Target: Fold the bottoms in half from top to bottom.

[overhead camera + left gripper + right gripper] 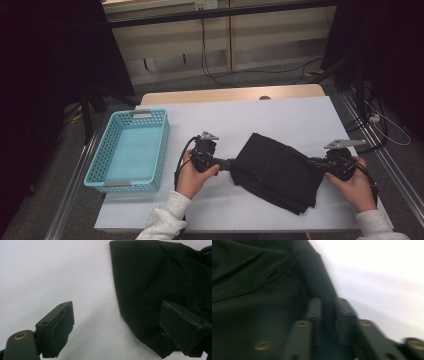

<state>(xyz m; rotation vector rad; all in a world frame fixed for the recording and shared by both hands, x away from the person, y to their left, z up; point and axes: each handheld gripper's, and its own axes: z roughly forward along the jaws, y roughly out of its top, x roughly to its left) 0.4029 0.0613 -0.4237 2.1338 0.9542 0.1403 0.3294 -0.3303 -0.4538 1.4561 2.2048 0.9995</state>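
The work in hand looks like folding the black cloth (276, 170) on the white table cover (280, 112), and the step to get right is the pinch at the cloth's right-hand edge. The right gripper (311, 161) has its jaws nearly pressed together on a fold of that edge; in the right gripper view (327, 311) a dark ridge of fabric runs up between the two jaws, so the cloth appears pinched, though the blur leaves it unsure how many layers are caught. To do this well, the person would probably want all the layers in the bite before lifting, and would carry the edge over low and evenly so the layers underneath do not slide apart. The left gripper (231, 163) has its jaws spread wide at the cloth's left corner; in the left gripper view (116, 325) one jaw stands over bare white cover and the other over the cloth's edge, with nothing gripped. It could steady that corner or take hold there as the anchor for the fold. Seen from above, the cloth lies at about the centre of the cover, at three o'clock from the left gripper and at nine o'clock from the right one, between the two. The blue basket (102, 170) sits well apart at nine o'clock of the left hand (192, 176).
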